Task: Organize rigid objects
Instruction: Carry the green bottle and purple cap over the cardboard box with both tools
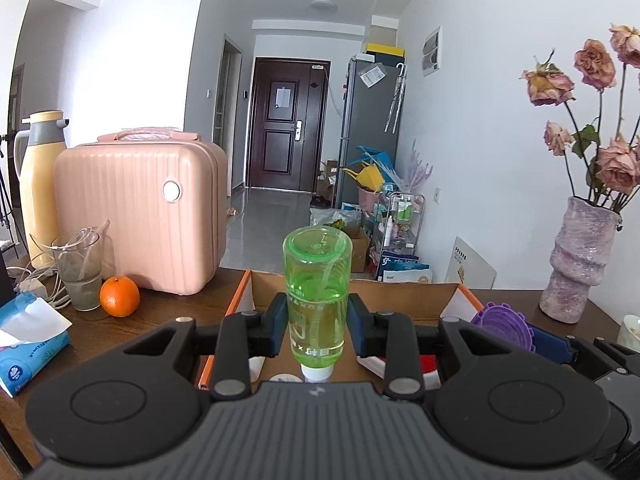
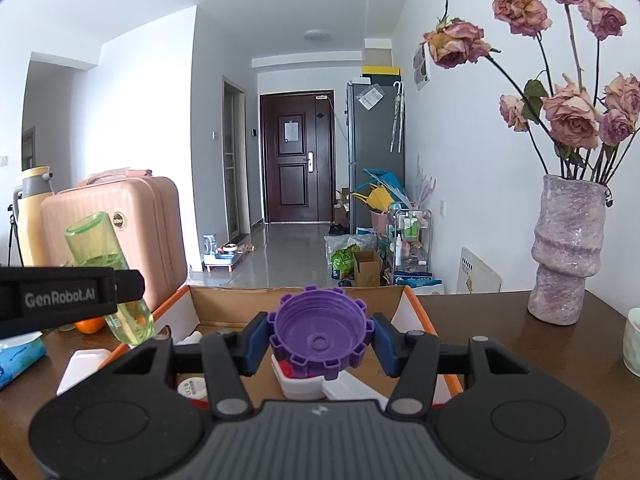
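My left gripper (image 1: 318, 322) is shut on a green clear bottle (image 1: 317, 280) with liquid inside, held upside down with its white cap toward the camera, above an open cardboard box (image 1: 360, 294). In the right wrist view the same green bottle (image 2: 100, 252) shows at the left, tilted, behind the left gripper's black body. My right gripper (image 2: 320, 338) is shut on a purple toothed plastic cap (image 2: 320, 332), open side facing the camera, over the cardboard box (image 2: 236, 304). The purple cap (image 1: 502, 324) also appears at the right in the left wrist view.
The box (image 2: 414, 308) holds white items and a red-and-white container (image 2: 298, 380). On the brown table stand a pink case (image 1: 140, 208), a cream thermos (image 1: 40, 184), a glass (image 1: 80, 272), an orange (image 1: 119, 296), a tissue pack (image 1: 28, 344) and a vase with dried roses (image 2: 566, 252).
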### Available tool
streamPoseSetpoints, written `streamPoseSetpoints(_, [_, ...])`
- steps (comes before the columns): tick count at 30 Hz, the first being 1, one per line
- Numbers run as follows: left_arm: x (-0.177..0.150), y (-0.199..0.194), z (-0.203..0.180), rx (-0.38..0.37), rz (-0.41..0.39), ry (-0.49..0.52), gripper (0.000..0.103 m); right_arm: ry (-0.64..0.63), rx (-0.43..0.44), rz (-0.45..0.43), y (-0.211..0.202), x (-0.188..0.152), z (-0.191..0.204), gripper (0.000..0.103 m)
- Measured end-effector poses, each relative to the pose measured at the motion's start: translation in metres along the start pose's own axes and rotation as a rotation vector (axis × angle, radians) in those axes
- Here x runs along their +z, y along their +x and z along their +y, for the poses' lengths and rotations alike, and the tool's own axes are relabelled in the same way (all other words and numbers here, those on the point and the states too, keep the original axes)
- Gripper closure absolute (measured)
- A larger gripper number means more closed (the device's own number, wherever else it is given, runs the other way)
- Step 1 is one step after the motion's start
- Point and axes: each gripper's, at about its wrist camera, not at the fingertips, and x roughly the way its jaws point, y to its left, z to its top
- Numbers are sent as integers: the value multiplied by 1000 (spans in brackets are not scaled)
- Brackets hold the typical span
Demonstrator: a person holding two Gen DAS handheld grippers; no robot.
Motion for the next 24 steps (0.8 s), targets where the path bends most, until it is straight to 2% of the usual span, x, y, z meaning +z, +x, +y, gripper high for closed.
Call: streamPoseSetpoints(24, [5,88,4,48,69,19,71,4,-47,63,77,10,-7,50])
